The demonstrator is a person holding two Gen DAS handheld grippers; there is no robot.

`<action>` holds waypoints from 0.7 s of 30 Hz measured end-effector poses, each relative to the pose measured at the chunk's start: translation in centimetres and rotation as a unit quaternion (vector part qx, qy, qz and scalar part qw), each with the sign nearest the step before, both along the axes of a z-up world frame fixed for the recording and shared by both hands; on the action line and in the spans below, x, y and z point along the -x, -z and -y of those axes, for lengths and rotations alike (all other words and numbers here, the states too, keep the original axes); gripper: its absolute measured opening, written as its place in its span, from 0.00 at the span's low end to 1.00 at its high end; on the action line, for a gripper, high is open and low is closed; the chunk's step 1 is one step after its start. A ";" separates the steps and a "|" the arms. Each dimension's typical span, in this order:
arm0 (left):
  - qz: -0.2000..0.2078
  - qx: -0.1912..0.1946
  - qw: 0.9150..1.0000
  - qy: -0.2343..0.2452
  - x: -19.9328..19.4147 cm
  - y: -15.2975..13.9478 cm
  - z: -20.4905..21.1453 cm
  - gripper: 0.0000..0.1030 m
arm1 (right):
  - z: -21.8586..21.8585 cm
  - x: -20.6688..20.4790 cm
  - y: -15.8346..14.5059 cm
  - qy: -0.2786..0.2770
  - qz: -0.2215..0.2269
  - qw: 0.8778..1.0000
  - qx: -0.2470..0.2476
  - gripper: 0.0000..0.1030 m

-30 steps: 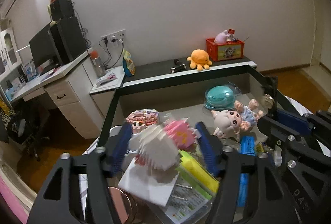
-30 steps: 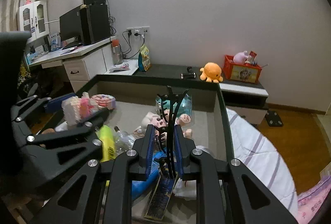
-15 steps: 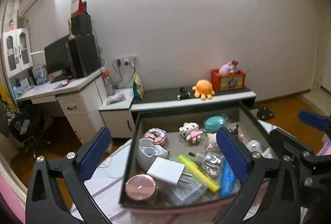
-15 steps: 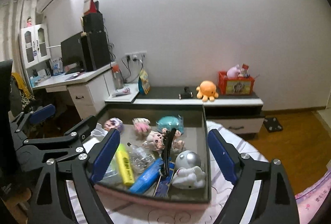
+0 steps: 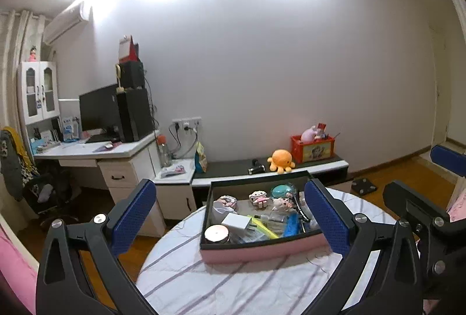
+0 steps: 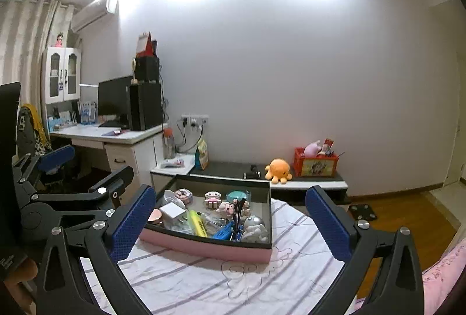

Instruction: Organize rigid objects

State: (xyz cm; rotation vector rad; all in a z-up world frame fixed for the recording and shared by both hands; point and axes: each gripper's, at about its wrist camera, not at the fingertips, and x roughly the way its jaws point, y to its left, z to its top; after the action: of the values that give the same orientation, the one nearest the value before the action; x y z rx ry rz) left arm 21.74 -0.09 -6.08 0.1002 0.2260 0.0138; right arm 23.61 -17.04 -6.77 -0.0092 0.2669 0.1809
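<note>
Box (image 5: pixel 256 252): rectangular, pink-sided, dark rim | cloth (image 5: pixel 204 280): striped | left claw (image 5: pixel 233 216): spread, empty | right claw (image 6: pixel 233 220): opening, empty

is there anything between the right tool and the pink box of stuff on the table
Nothing visible does. The right tool is open and empty, and only bare striped tablecloth lies between it and the pink box. The left tool sits off to its side, clear of that path.
</note>
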 end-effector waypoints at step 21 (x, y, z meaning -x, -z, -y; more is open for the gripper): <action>0.085 0.009 0.996 -0.009 16.4 -4.4 -0.2 1.00 | 1.0 14.6 -4.3 -0.003 0.056 0.998 -0.002 1.00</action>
State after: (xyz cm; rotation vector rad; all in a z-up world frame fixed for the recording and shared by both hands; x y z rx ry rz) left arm 5.32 0.10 -1.68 0.0788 0.0577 0.0386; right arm 9.04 -18.03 -2.49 -0.0155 0.1545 0.1856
